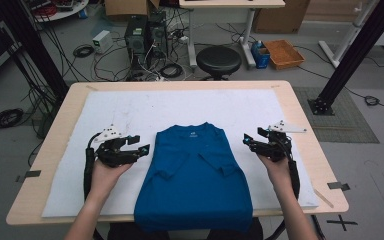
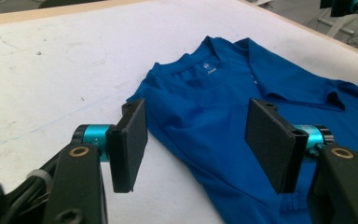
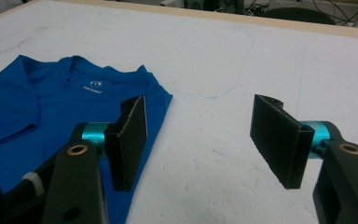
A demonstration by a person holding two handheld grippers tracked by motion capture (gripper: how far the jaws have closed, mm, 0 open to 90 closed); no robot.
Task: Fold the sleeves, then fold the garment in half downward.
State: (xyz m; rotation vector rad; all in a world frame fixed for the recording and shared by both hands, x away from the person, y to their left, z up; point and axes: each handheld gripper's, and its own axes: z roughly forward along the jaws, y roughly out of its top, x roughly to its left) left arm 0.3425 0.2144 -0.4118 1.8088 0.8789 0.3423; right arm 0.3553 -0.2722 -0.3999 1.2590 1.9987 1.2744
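Observation:
A blue T-shirt (image 1: 195,177) lies flat on the white mat (image 1: 130,107), collar away from me, both sleeves folded in over the chest, its hem hanging over the table's near edge. My left gripper (image 1: 136,143) hovers open just left of the shirt's left edge, nothing between its pads. In the left gripper view the blue T-shirt (image 2: 223,107) lies beyond the open left gripper (image 2: 200,144). My right gripper (image 1: 249,141) is open beside the shirt's right edge. In the right gripper view the right gripper (image 3: 205,140) stands over bare mat, the T-shirt (image 3: 46,116) at its left.
The mat covers a wooden table (image 1: 300,115). Behind the table stand a black stool (image 1: 218,60), computer cases (image 1: 145,32) with tangled cables, and an orange tray (image 1: 283,53) on the floor. Black frame posts (image 1: 352,55) rise at both sides.

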